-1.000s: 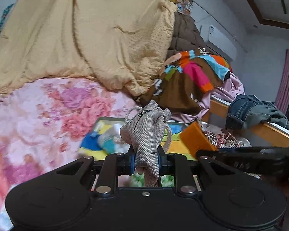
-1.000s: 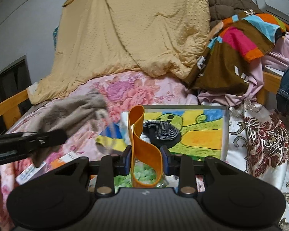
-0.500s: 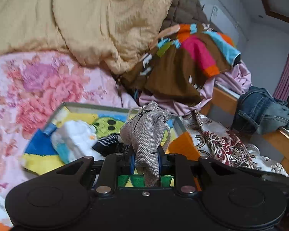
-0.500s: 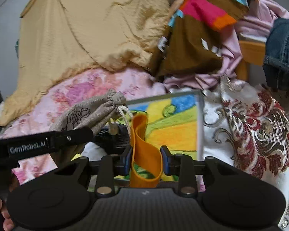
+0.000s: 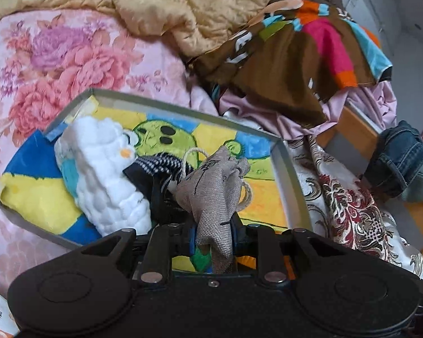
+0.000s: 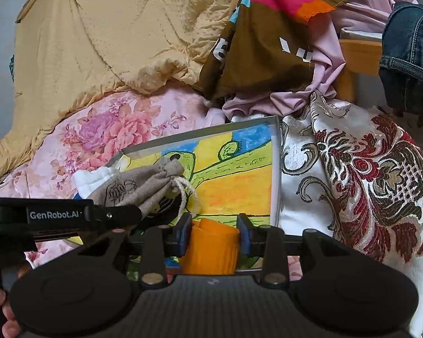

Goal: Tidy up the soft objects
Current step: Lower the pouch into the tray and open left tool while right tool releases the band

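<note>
The left gripper (image 5: 213,232) is clamping a grey drawstring pouch (image 5: 215,186) over the grey-rimmed tray (image 5: 292,174) lying on the flowered bed (image 5: 70,62). The right gripper's (image 6: 214,235) jaws have just been opening, loosely flanking an orange band (image 6: 213,249) at the tray's near edge. A white plush (image 5: 104,174) is lying inside.

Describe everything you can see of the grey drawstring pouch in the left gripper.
The pouch is small, of coarse grey-beige woven cloth like burlap, with dark line drawings printed on its side. Its neck is cinched into a ruffle by a pale twisted cord that loops out loosely. The left gripper pinches its lower end between blue pads, so it stands up, neck pointing away and slightly tilted. It hangs over the painted tray, just above the black-and-white knit piece; whether it touches that is unclear.
</note>
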The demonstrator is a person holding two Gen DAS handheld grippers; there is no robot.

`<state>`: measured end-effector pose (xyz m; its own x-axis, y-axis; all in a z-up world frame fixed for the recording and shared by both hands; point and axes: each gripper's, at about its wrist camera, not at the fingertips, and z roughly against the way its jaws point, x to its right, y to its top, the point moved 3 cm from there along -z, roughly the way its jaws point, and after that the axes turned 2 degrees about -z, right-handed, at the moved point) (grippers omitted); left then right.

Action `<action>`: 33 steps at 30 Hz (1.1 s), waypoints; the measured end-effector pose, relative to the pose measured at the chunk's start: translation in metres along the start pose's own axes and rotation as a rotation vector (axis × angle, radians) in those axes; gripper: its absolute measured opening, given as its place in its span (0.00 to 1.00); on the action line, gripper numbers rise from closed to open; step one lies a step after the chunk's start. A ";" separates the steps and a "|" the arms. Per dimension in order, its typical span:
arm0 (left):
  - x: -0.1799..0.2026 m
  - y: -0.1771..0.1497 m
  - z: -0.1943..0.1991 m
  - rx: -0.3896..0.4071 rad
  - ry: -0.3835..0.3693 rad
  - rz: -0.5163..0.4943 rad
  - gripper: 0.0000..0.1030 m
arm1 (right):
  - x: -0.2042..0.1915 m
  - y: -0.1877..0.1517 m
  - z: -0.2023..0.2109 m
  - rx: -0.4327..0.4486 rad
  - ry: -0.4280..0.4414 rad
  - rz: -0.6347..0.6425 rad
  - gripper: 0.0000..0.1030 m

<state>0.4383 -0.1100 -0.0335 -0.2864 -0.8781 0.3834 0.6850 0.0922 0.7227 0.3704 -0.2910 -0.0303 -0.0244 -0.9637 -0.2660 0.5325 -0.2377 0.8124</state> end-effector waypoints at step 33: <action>0.013 0.011 0.111 0.199 0.138 -0.079 0.96 | -0.016 0.017 0.090 0.223 -0.001 0.004 0.98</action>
<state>0.3677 -0.0689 0.0429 -0.2307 -0.9406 0.2490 0.5144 0.0993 0.8518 0.3039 -0.2903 0.0344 -0.0240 -0.9647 -0.2624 0.3321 -0.2552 0.9080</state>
